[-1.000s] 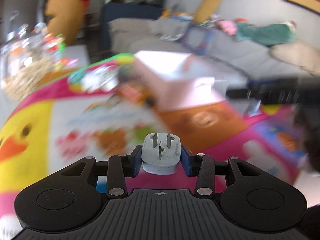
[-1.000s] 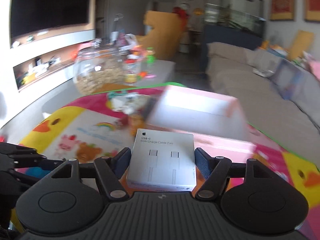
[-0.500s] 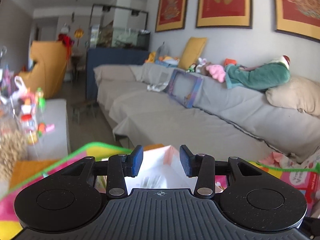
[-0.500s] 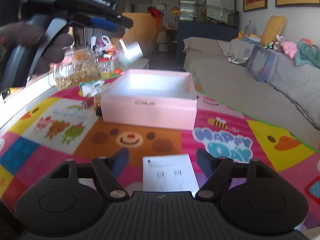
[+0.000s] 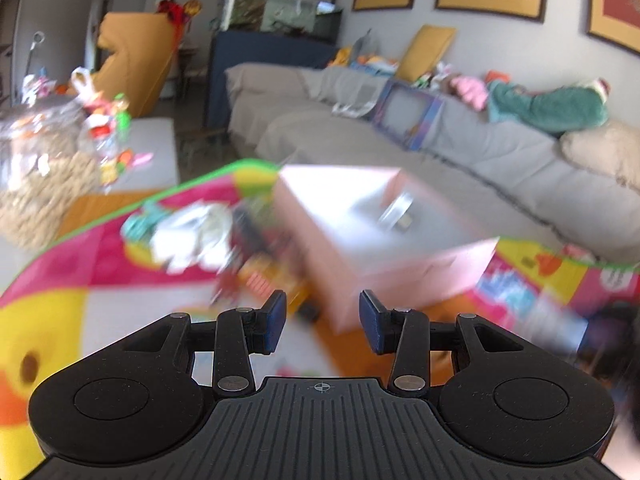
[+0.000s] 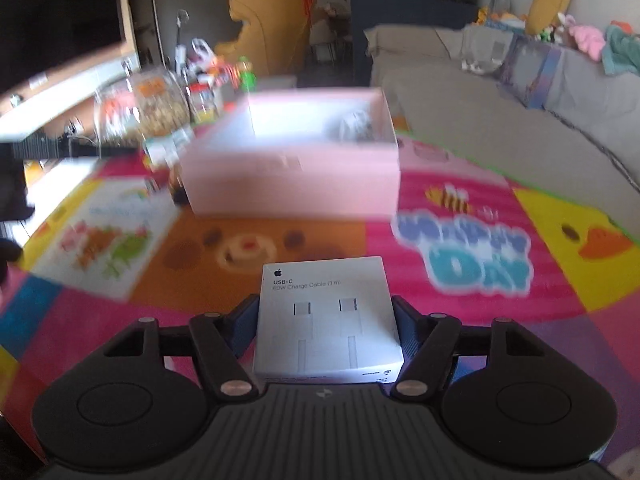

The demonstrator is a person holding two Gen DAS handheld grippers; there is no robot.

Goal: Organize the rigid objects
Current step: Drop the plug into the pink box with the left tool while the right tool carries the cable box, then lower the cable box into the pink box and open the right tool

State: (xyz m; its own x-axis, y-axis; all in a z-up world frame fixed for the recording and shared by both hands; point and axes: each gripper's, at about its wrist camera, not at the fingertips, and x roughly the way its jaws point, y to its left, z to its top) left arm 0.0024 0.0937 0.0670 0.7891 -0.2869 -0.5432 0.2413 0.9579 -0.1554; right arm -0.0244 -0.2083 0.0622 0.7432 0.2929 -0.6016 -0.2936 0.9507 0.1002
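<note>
A pink open box (image 5: 400, 248) stands on the colourful play mat; it also shows in the right wrist view (image 6: 296, 168). A pale object, blurred, lies inside it (image 5: 396, 210), also seen from the right wrist (image 6: 356, 126). My left gripper (image 5: 322, 326) is open and empty, just short of the box's near corner. My right gripper (image 6: 326, 324) is shut on a white USB-C cable box (image 6: 326, 320), held above the mat in front of the pink box.
Small packets and toys (image 5: 200, 232) lie on the mat left of the pink box. A glass jar of snacks (image 5: 36, 176) stands at the far left. A grey sofa (image 5: 440, 152) runs behind. The play mat (image 6: 480, 248) spreads under both grippers.
My left gripper let go of the white plug adapter a second ago and now points down at the box again. My right gripper still holds the cable box and has moved closer to the pink box.
</note>
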